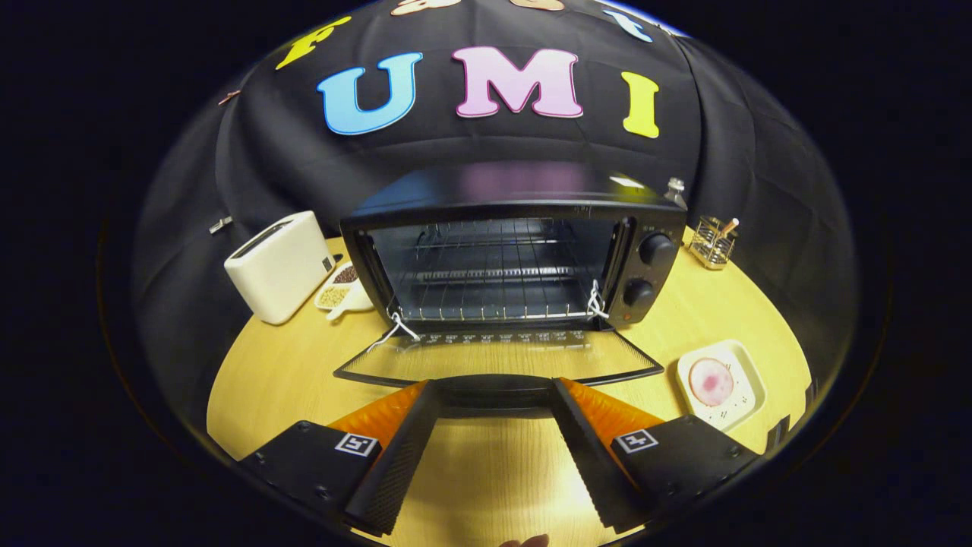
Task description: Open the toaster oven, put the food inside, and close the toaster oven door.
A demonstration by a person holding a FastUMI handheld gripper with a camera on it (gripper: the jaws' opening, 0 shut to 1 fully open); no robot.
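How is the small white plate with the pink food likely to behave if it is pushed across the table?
The plate looks flat and low, so it would probably slide rather than tip. The round food lies loose and may shift. The open tongs sit at the door handle.

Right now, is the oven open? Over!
Gripper open, fingers at door handle. Toaster oven door down flat. Food on plate, right of door. Nothing blocking.
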